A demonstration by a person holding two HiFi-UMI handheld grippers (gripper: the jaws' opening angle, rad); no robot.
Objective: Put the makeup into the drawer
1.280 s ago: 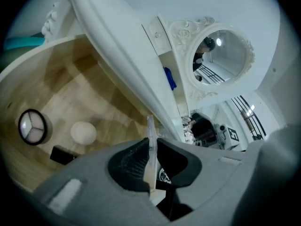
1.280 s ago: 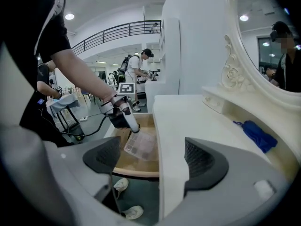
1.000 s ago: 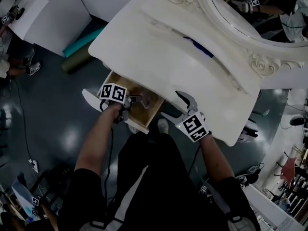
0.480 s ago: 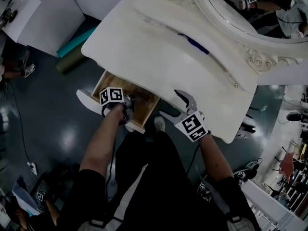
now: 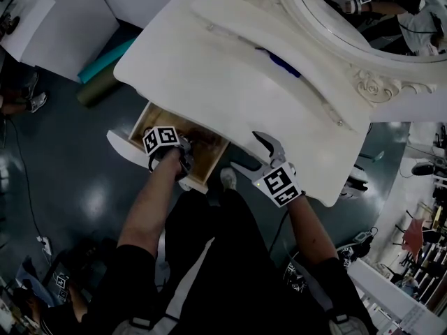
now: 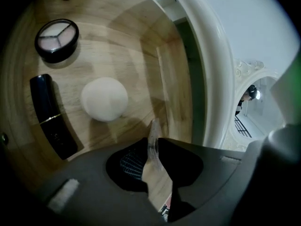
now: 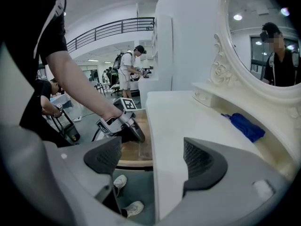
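Observation:
The wooden drawer (image 5: 149, 119) stands pulled out under the white dressing table (image 5: 230, 89). My left gripper (image 5: 186, 160) reaches down into it. In the left gripper view, the left gripper (image 6: 153, 147) has its jaws opening, with a thin clear packet (image 6: 152, 138) still upright between the pads. On the drawer floor (image 6: 141, 41) lie a round black compact (image 6: 57, 37), a black tube (image 6: 49, 114) and a white puff (image 6: 104, 99). My right gripper (image 5: 255, 155) hangs open and empty at the table's front edge, also seen as the right gripper (image 7: 153, 157).
A blue cloth (image 5: 283, 63) lies on the table's raised back shelf below the oval mirror (image 5: 363, 19). The person's shoes (image 7: 129, 208) stand on the dark floor under the drawer. Other people stand far off in the room.
My left gripper has sunk deeper into the drawer and rolled about its own line. The right gripper has stayed at the table edge.

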